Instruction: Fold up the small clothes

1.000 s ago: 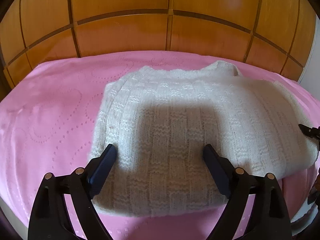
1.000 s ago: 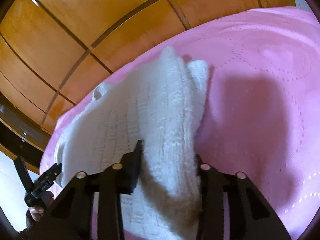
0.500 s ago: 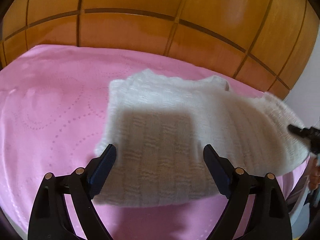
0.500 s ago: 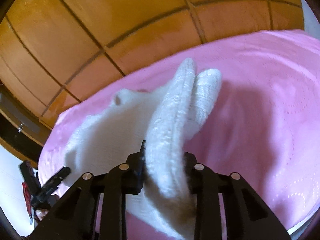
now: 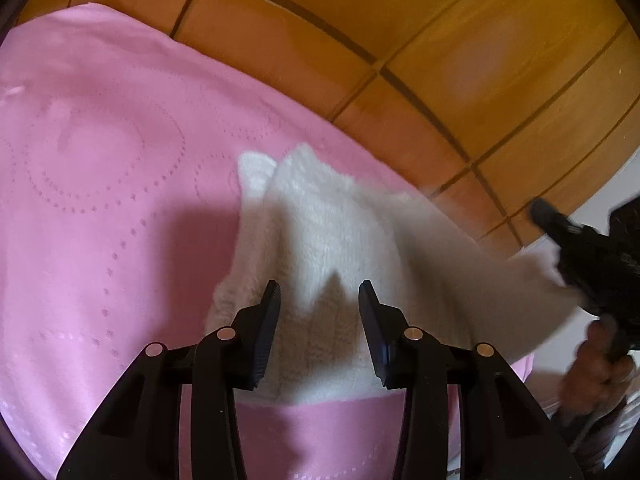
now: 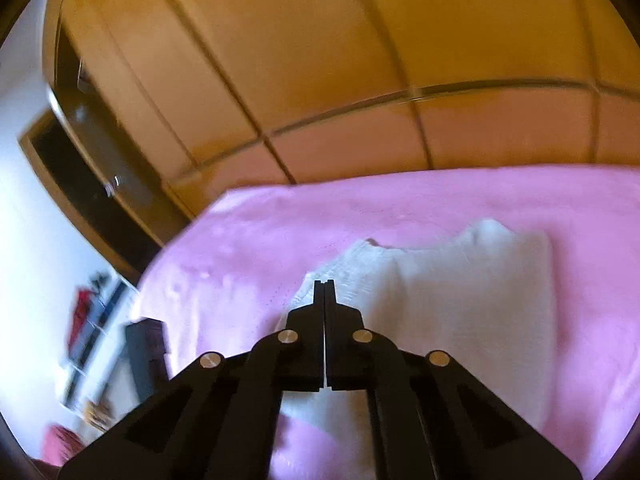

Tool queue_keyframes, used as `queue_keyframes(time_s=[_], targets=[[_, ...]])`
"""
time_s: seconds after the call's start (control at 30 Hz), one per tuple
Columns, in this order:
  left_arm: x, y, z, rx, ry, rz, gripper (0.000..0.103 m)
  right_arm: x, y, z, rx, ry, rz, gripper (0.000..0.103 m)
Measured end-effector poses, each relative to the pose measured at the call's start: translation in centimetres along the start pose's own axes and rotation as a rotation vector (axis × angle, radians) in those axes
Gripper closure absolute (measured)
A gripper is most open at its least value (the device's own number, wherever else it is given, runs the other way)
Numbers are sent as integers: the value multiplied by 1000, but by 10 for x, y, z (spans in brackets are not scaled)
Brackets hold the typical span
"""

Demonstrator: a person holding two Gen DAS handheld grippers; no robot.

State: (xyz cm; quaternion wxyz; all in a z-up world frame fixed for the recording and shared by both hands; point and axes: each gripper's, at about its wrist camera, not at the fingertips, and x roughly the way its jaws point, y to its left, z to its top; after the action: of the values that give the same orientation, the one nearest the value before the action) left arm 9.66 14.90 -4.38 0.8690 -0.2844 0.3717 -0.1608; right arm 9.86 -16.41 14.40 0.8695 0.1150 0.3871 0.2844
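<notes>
Right wrist view: right claw (image 6: 324,285) is clenched empty over the white sweater (image 6: 460,300), already folded over on the pink bedspread (image 6: 240,260). Left claw (image 5: 319,300), jaws just narrowing, grips nothing; further folding likely remains.

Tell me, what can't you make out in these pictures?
- Whether the right tool grips the sweater: blurred in the left view, hidden behind its own fingers in the right view.
- The clutter by the wall: smeared by blur, right view.
- The hand holding that tool: blurred, cut by the left view's edge.
</notes>
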Motion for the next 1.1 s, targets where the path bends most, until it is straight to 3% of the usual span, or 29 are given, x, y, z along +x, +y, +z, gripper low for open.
queue_keyframes(time_s=[0.07,0.17,0.23,0.3,0.33,0.37,0.57,0.63,0.73,0.83,0.97,1.0,1.07,1.1], targets=[[-6,2,3,1,-7,7,63,27,8,-3,15,49,20,103],[-13,2,2,22,-12,3,59,23,7,-12,9,34,44,100],[-18,3,-1,13,-13,-23,44,10,-5,-17,39,12,30,99],[-16,2,-1,-17,-9,-72,42,-15,-27,-24,77,-31,-13,84],[-15,-2,-1,-25,2,-102,42,-28,-39,-29,99,-61,-41,61],[-13,-4,-1,-29,10,-122,37,-38,-47,-32,114,-84,-71,55],[16,-37,3,-57,100,-251,22,-69,-104,-69,164,-96,-258,57],[29,-48,5,-65,140,-290,16,-63,-111,-79,178,-80,-252,59],[60,-66,10,-93,224,-301,12,-47,-96,-90,115,-58,-190,58],[80,-76,15,-109,274,-311,12,-21,-64,-104,-52,-13,-222,50],[104,-101,16,-65,327,-309,12,-2,-46,-124,-148,-6,-252,38],[108,-107,17,-38,327,-287,13,1,-43,-127,-158,-9,-260,37],[116,-121,15,20,330,-219,44,1,-42,-130,-159,-20,-243,31],[119,-128,15,60,330,-174,65,0,-42,-131,-160,-23,-226,30]])
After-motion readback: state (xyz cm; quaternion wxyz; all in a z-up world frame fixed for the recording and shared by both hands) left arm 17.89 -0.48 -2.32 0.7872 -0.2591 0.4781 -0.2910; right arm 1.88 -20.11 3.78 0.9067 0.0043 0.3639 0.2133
